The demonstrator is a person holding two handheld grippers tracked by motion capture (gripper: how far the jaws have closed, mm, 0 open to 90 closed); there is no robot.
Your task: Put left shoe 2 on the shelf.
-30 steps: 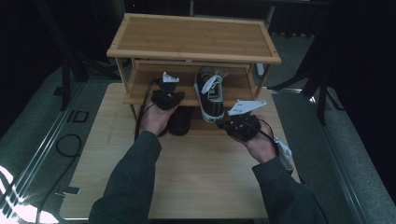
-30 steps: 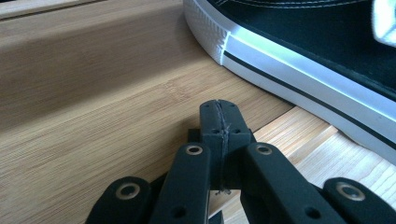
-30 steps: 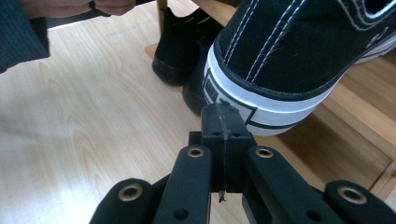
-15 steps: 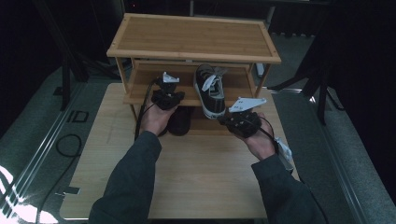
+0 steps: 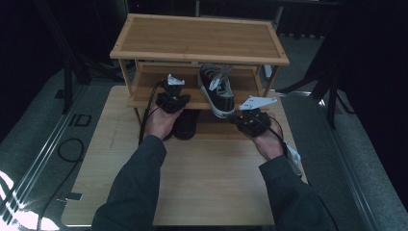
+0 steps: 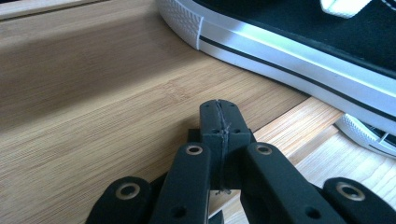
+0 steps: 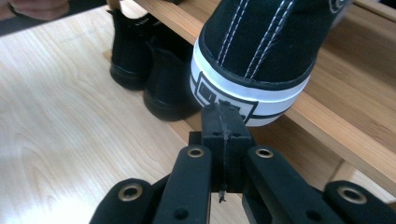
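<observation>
A black canvas sneaker (image 5: pixel 216 89) with a white sole and white laces lies on the lower shelf (image 5: pixel 144 94) of a wooden rack, its heel (image 7: pixel 247 88) sticking out over the shelf's front edge. My right gripper (image 5: pixel 236 117) is shut with nothing in it; its tip (image 7: pixel 223 114) sits right at the heel's white rubber, touching or nearly so. To the left of the sneaker my left gripper (image 5: pixel 175 94) is shut and bare too, its tip (image 6: pixel 219 109) low over the shelf board beside the sneaker's sole (image 6: pixel 289 51).
The two-tier wooden rack (image 5: pixel 197 38) stands at the table's far edge with a bare top board. A pair of black shoes (image 7: pixel 149 65) sits on the table under the lower shelf (image 5: pixel 185 125). Light wooden table (image 5: pixel 207 183) spreads toward me; dark floor surrounds it.
The right gripper has crept slightly toward the sneaker's heel. The left gripper has stayed where it was, and both remain shut.
</observation>
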